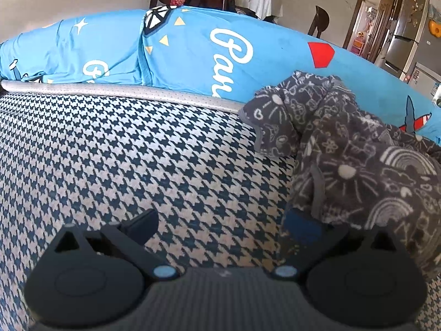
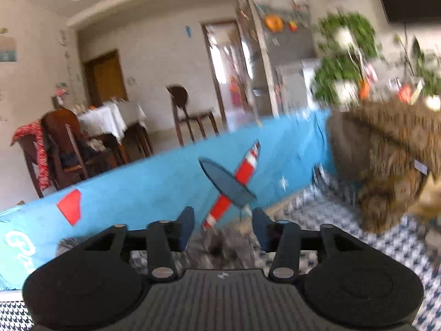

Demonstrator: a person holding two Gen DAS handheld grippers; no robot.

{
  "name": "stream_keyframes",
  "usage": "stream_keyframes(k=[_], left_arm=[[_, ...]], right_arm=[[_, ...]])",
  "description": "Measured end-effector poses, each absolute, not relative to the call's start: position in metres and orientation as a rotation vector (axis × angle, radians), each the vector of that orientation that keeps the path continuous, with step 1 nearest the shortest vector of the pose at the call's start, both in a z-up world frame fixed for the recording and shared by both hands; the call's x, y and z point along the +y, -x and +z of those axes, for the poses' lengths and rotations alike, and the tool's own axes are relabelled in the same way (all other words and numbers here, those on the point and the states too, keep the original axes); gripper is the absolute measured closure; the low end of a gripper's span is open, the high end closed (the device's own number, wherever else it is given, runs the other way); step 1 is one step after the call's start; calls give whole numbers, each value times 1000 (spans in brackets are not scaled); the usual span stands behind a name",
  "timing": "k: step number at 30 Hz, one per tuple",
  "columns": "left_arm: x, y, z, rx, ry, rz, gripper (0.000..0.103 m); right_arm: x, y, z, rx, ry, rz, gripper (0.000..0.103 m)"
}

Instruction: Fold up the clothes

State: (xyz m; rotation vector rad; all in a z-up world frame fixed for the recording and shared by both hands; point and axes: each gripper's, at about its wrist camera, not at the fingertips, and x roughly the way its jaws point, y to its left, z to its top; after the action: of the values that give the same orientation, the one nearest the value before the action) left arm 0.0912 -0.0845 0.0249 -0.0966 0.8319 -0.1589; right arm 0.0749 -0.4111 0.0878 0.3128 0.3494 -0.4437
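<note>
Crumpled printed garment [image 1: 358,165] on houndstooth cover [image 1: 137,151].

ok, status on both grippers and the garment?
Left gripper open, beside grey patterned garment. Right gripper open, empty, view blurred. Brown furry item on the cushion nearby.

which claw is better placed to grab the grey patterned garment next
Left. The left claw is open, its right finger already touching the grey garment. The right claw, also open, points mostly past it.
</note>
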Motion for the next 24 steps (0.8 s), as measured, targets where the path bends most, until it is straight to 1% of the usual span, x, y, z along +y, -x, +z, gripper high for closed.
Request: stream_keyframes(k=[4,11,17,24], left_arm=[[-90,-92,22,841,92,-162,0],[-94,-93,19,849,75,-132,0],[-81,-97,25,846,101,-80,0],[-63,-99,37,815,134,-35,0]], right_arm=[[-399,-68,96,322,-270,-344,54],[-369,-68,83,430,-295,-102,54],[-341,-54,83,466,-305,55,54],[-306,-22,80,507,-249,184,54]])
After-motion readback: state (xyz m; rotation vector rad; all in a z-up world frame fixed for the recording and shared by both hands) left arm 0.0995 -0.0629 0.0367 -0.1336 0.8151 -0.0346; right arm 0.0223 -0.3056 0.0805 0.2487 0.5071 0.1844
